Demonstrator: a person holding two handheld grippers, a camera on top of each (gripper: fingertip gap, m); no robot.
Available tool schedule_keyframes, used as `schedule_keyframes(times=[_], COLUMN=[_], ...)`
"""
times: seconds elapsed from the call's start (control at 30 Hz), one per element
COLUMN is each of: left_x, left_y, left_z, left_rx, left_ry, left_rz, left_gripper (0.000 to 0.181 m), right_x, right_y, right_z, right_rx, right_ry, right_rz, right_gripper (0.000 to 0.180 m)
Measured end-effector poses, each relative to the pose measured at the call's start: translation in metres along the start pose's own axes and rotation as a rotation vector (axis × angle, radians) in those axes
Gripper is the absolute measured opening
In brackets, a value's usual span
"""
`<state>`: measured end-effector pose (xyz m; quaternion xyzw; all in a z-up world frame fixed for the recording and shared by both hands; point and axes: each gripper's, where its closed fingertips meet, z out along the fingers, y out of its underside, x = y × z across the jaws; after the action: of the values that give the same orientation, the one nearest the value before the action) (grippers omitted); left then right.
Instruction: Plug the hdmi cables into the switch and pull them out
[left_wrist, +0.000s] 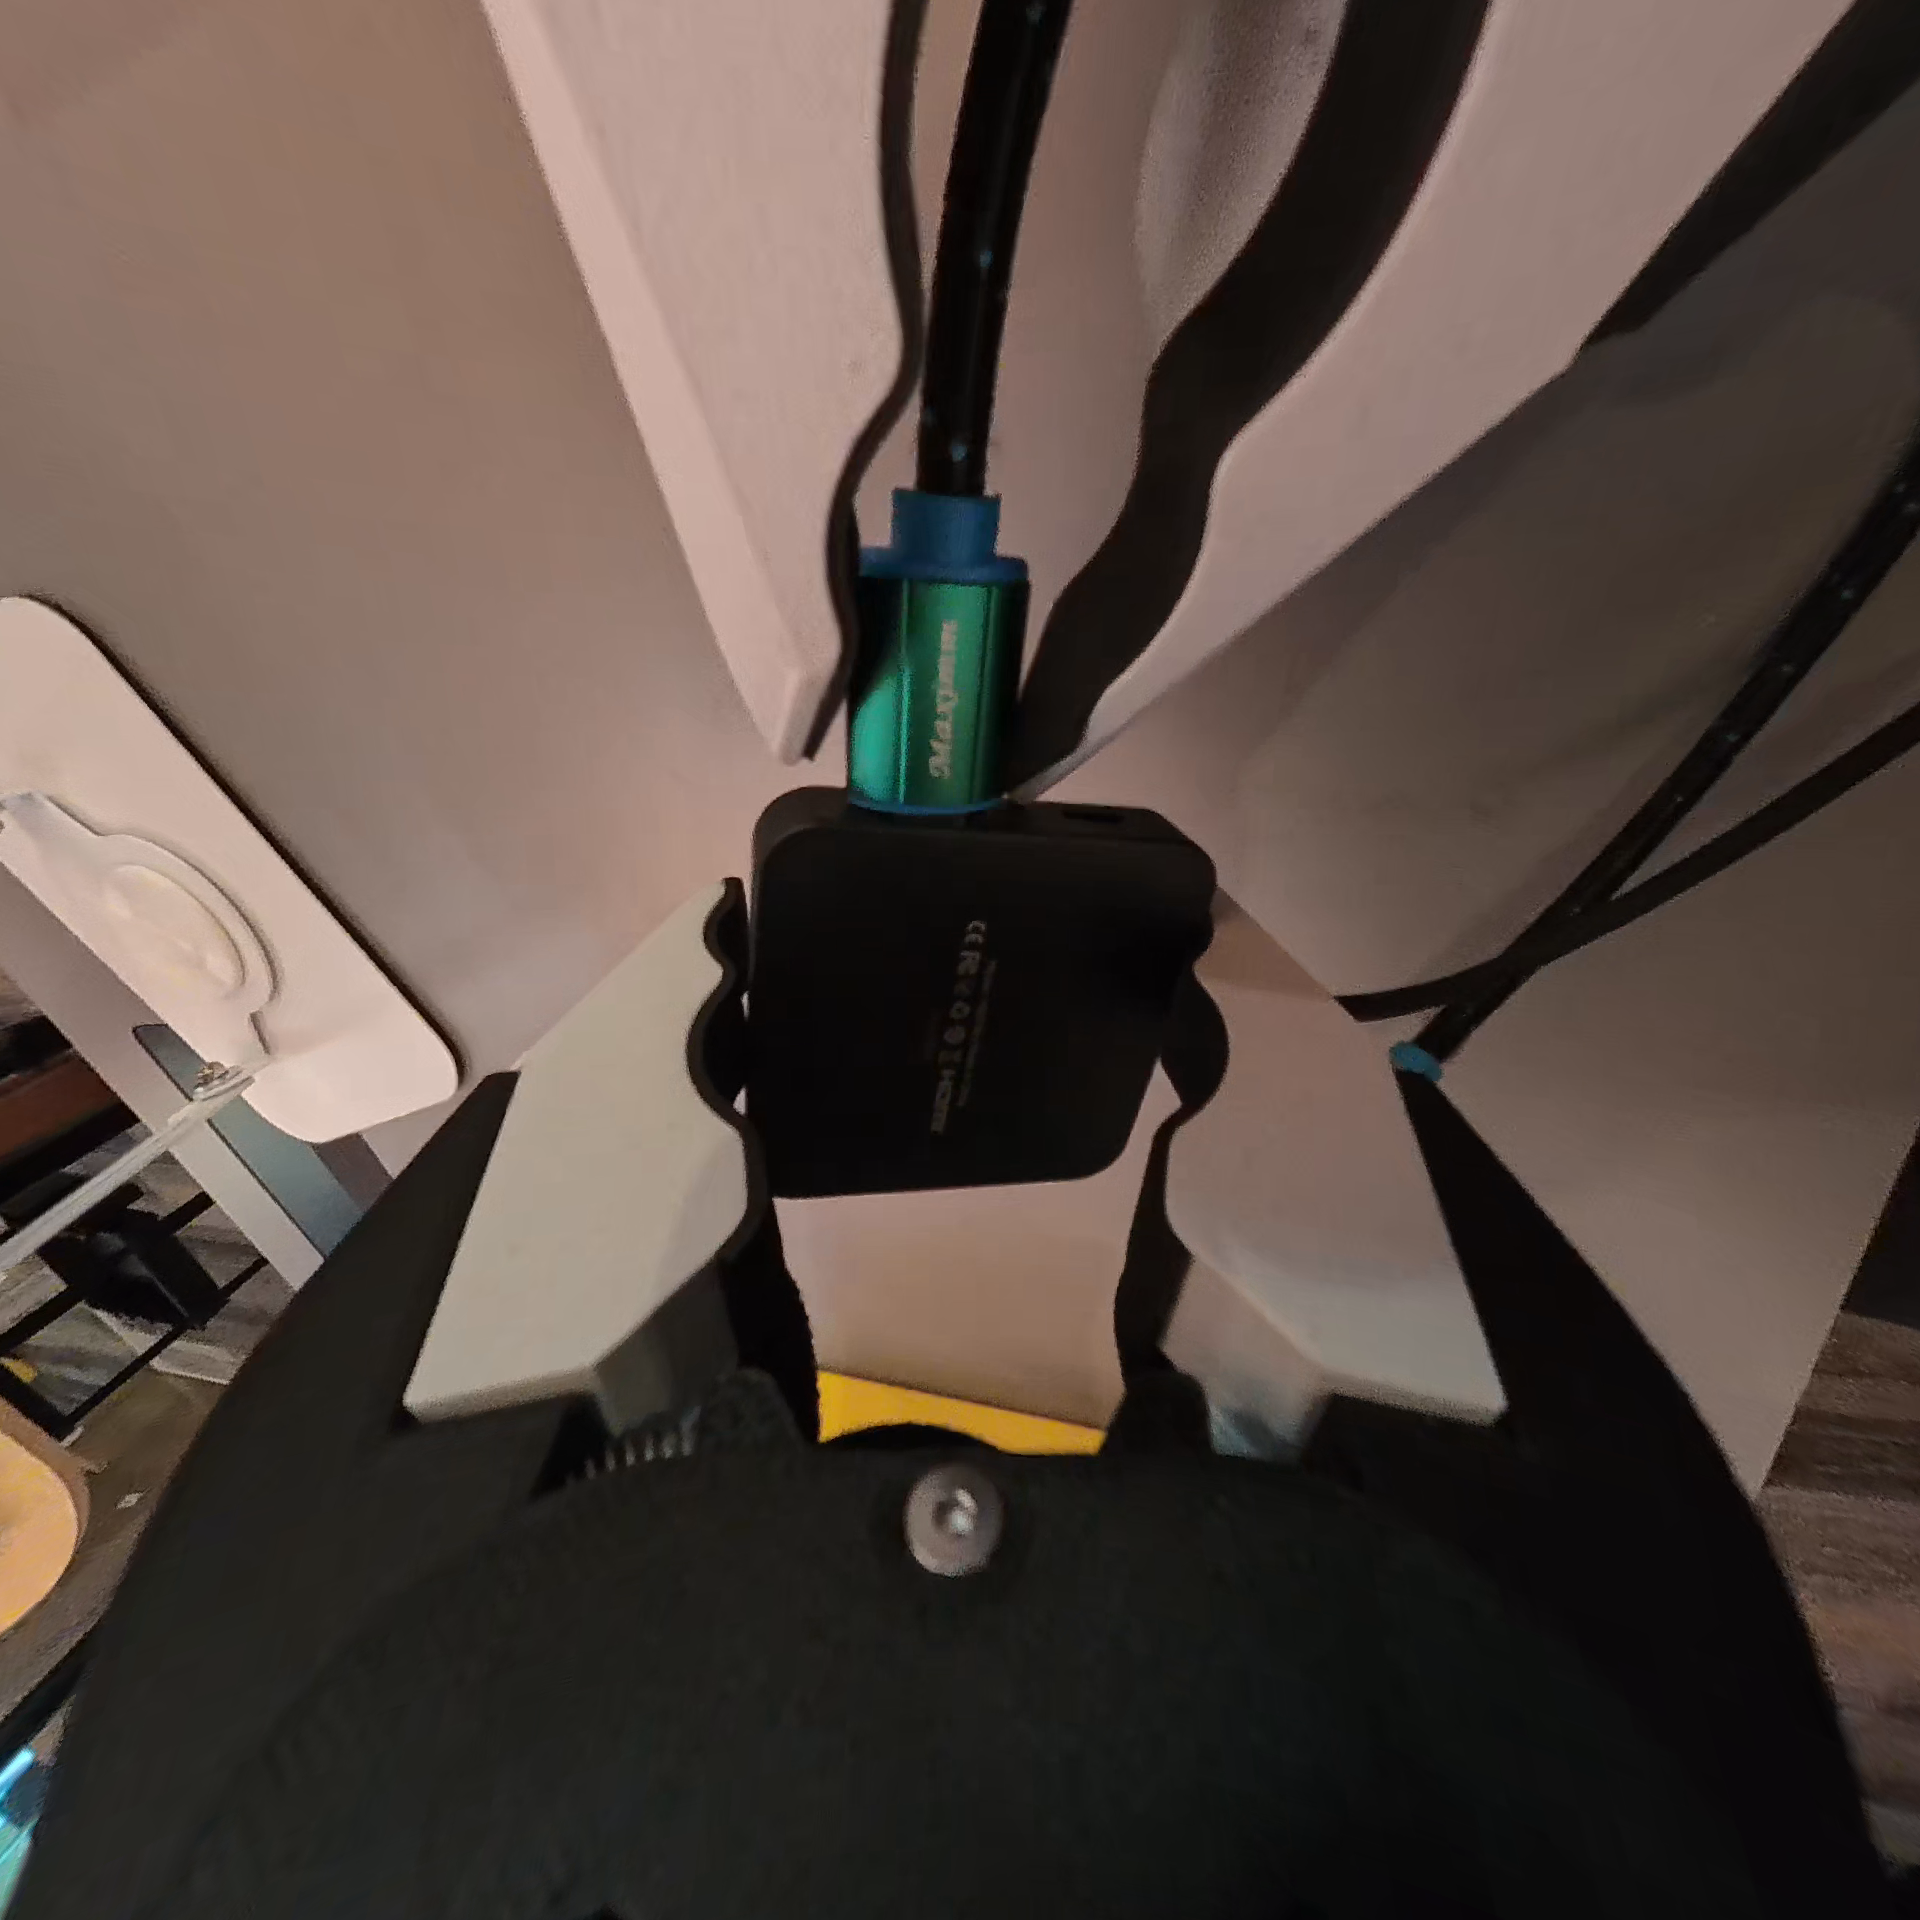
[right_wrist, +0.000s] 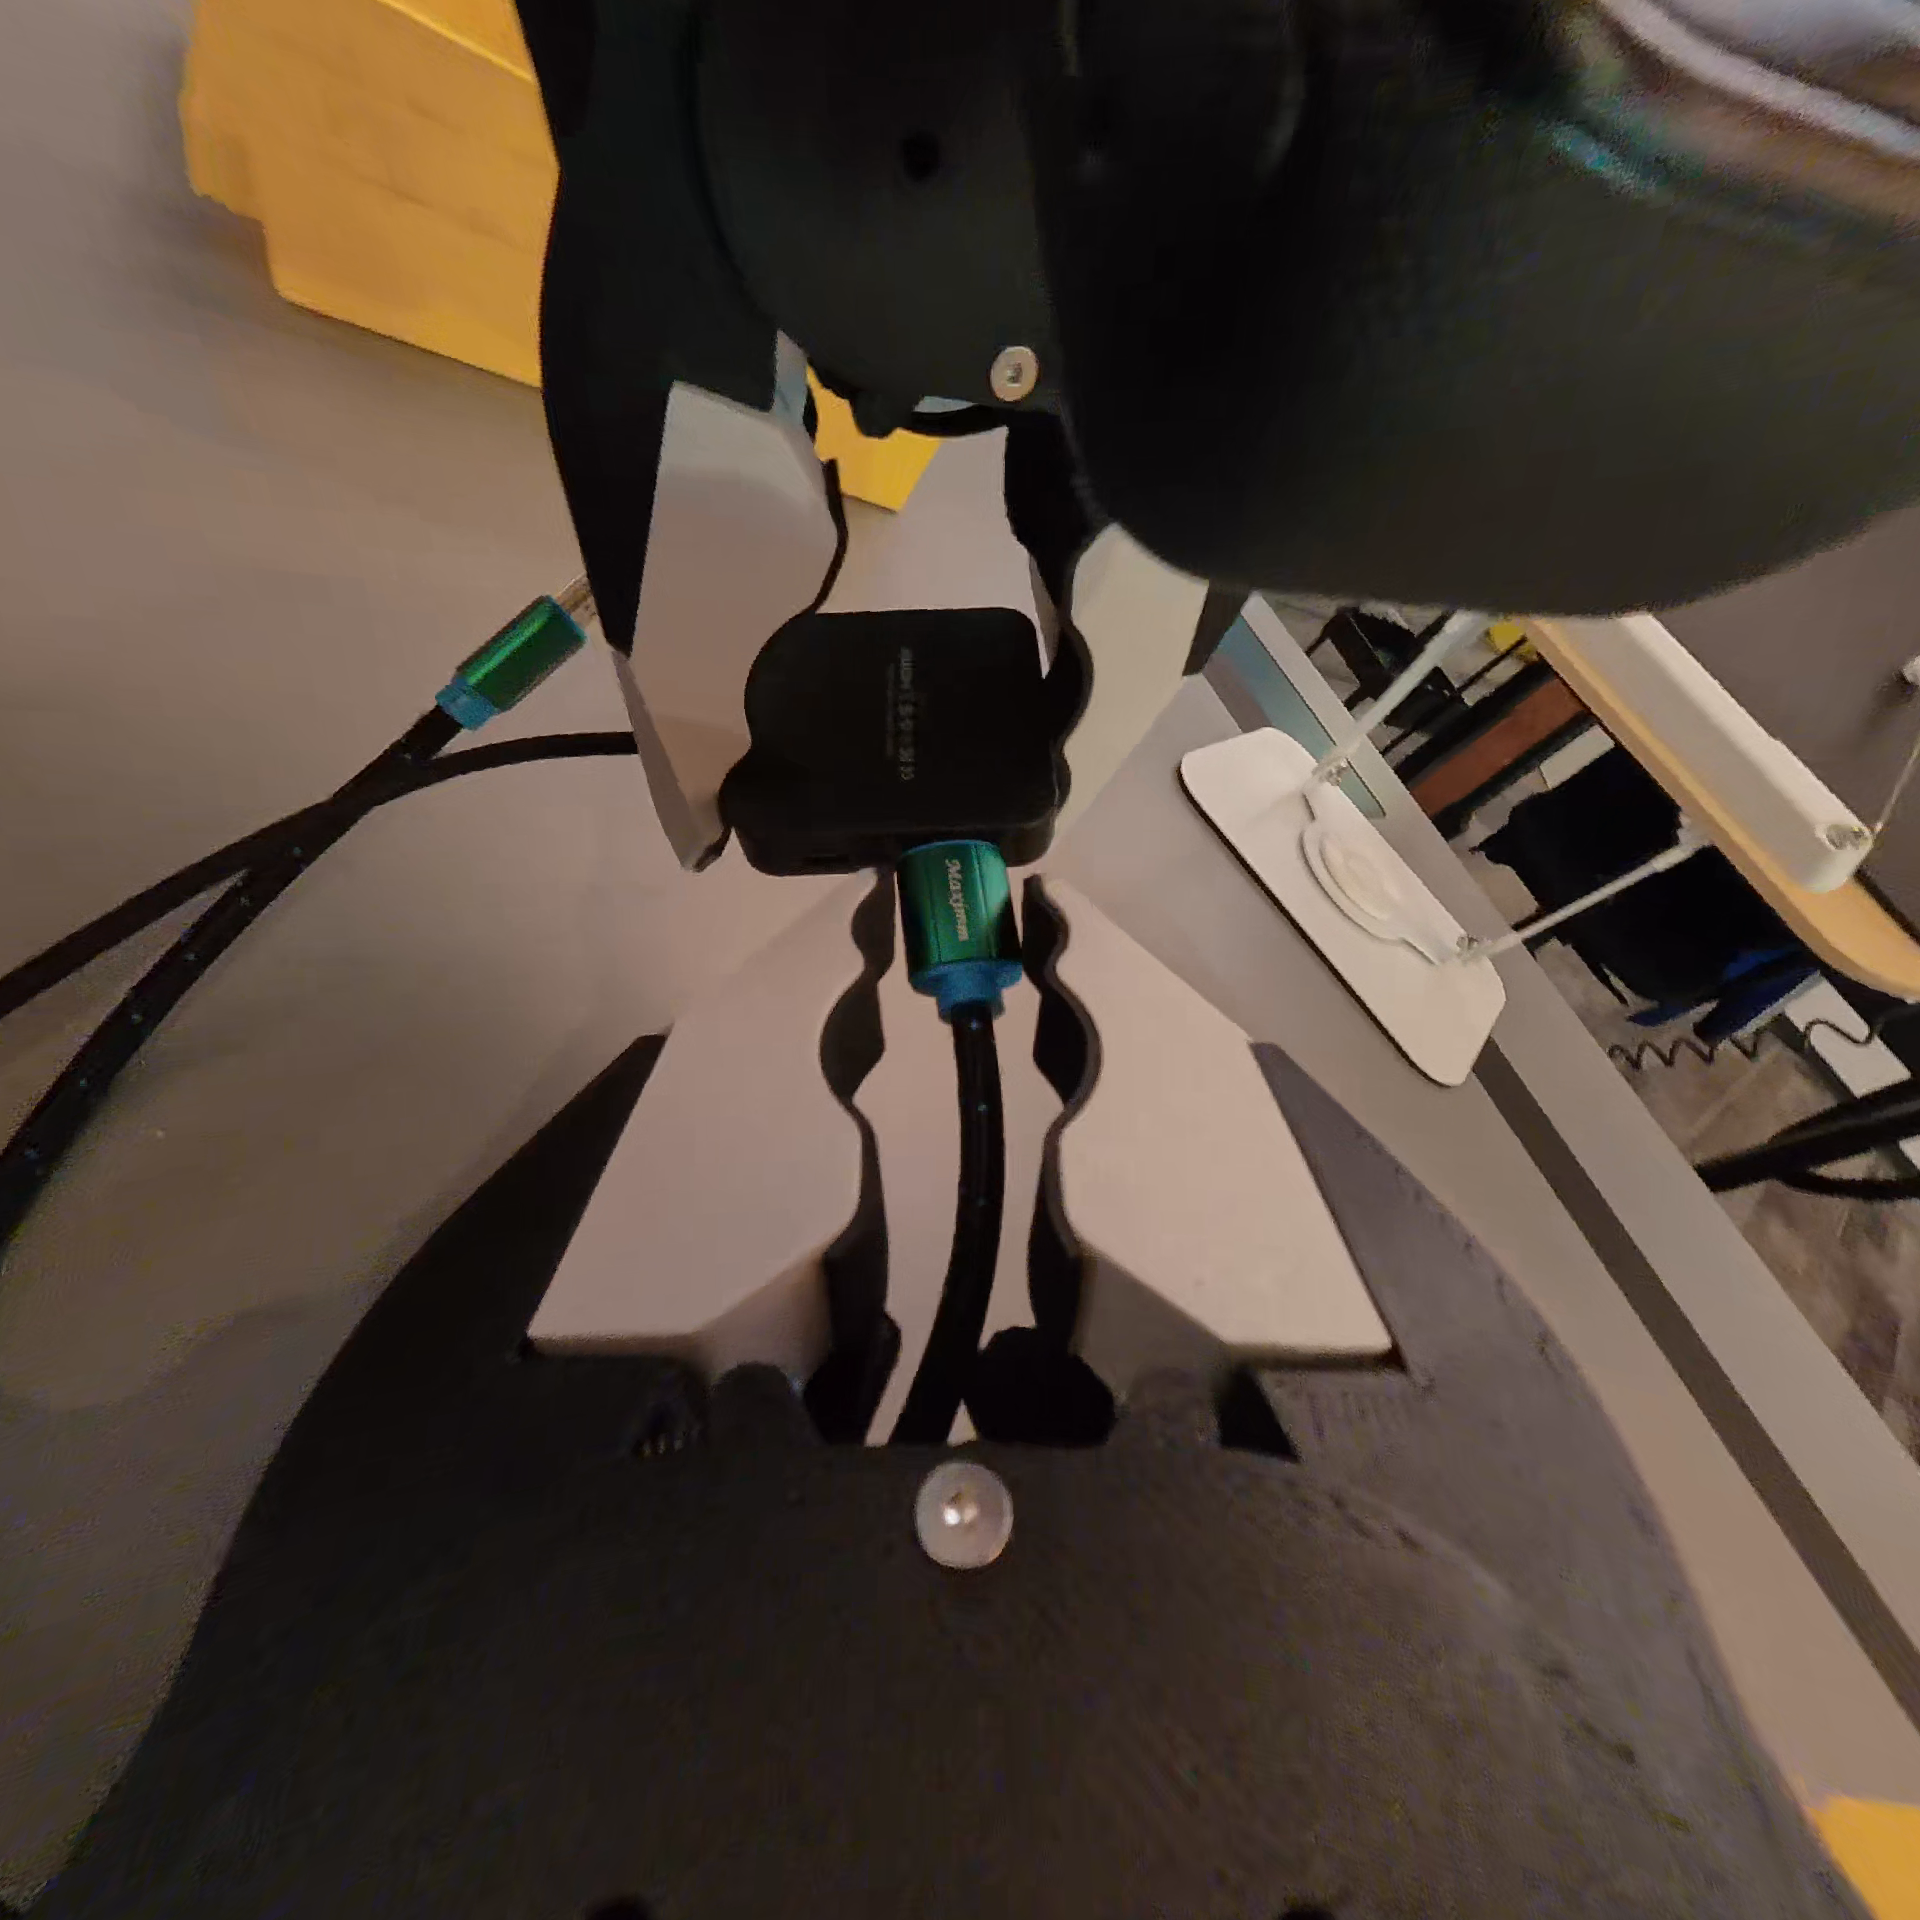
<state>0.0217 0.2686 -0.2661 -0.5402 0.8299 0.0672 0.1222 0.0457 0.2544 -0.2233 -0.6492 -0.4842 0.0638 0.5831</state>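
The black HDMI switch (left_wrist: 966, 997) is held off the grey table between the fingers of my left gripper (left_wrist: 966, 1029), which is shut on its two sides. A green HDMI plug with a blue collar (left_wrist: 935, 696) sits in a port on the switch's far edge. My right gripper (right_wrist: 954, 904) is closed around this plug (right_wrist: 951, 920), and its black cable (right_wrist: 966, 1195) runs back between the fingers. The switch (right_wrist: 894, 727) and left gripper (right_wrist: 894, 769) also show in the right wrist view. A second green plug (right_wrist: 514, 660) lies loose on the table.
A yellow box (right_wrist: 364, 187) stands on the table behind the left gripper. A white plate with a round fitting (right_wrist: 1351, 894) sits at the table's edge (right_wrist: 1621, 1195), with floor and dark clutter beyond. Black cables (right_wrist: 208, 883) trail across the table. Across from one pair of fingers to the other is roughly 5 centimeters.
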Motion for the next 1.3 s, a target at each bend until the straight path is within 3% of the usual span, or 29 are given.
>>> schedule_keyframes(times=[0.3,0.5,0.9,1.3], left_x=[0.004,0.006,0.005,0.003], left_y=[0.003,0.001,0.006,0.006], left_z=[-0.013,-0.019,0.004,-0.013], left_rx=[0.066,0.111,0.095,0.214], left_ry=[0.038,0.050,0.032,0.012], left_rz=[0.008,0.012,-0.034,-0.132], left_gripper=[0.077,0.077,0.076,0.086], right_x=[-0.007,-0.006,-0.009,-0.008], right_y=[-0.008,-0.012,0.006,-0.004], right_z=[0.007,0.007,0.018,0.015], right_rx=[0.075,0.112,0.022,0.069], right_ry=[-0.095,-0.113,-0.115,-0.132], right_rz=[0.074,0.090,0.087,0.120], right_gripper=[0.025,0.018,0.018,0.018])
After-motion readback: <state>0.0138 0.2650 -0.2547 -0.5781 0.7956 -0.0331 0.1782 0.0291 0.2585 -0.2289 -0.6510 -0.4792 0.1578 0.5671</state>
